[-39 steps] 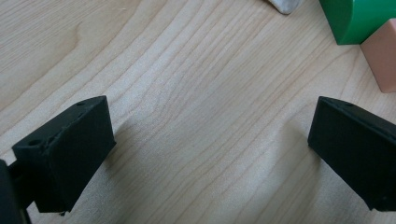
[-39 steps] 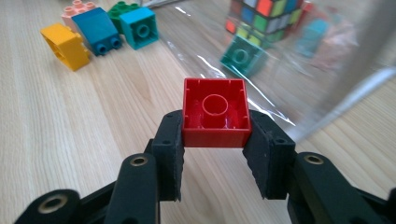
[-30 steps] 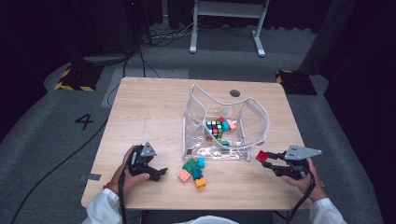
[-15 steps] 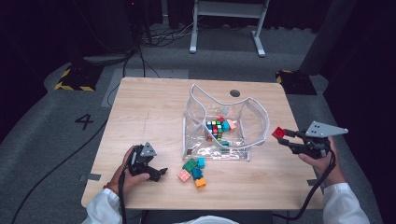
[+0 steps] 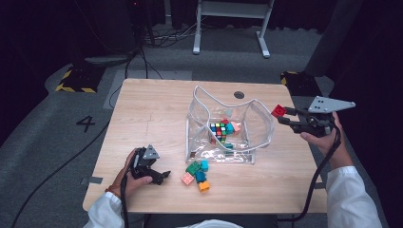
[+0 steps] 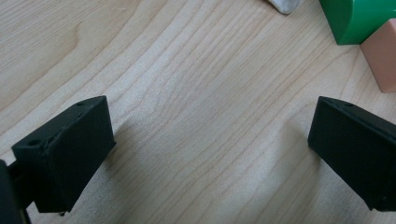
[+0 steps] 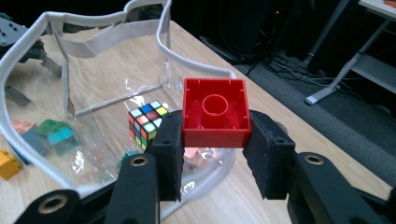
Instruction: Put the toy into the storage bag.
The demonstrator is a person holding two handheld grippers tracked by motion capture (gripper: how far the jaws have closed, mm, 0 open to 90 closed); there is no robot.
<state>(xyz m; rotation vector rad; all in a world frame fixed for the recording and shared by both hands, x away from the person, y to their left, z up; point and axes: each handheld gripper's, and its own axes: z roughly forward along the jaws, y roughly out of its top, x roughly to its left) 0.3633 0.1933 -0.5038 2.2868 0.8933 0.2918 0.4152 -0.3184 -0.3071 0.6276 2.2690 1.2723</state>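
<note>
My right gripper (image 5: 280,114) (image 7: 215,140) is shut on a red brick (image 5: 278,111) (image 7: 215,111), held in the air just right of the clear bag (image 5: 228,128) (image 7: 93,70) and about level with its white rim. Its hollow underside faces the right gripper view. Inside the bag lie a puzzle cube (image 5: 217,130) (image 7: 145,119) and a few bricks. My left gripper (image 5: 159,176) (image 6: 210,154) rests low on the table at the front left, open, with bare wood between its jaws. A green brick (image 6: 359,18) and a pink brick (image 6: 383,56) lie just beyond it.
A small heap of loose bricks (image 5: 197,172) lies in front of the bag: green, teal, pink and orange. A dark round hole (image 5: 239,95) marks the table's far side. The table's right edge (image 5: 309,156) runs below my right hand.
My right gripper has risen from near the tabletop at the front right and moved toward the bag's rim, carrying the red brick. The left gripper has stayed put.
</note>
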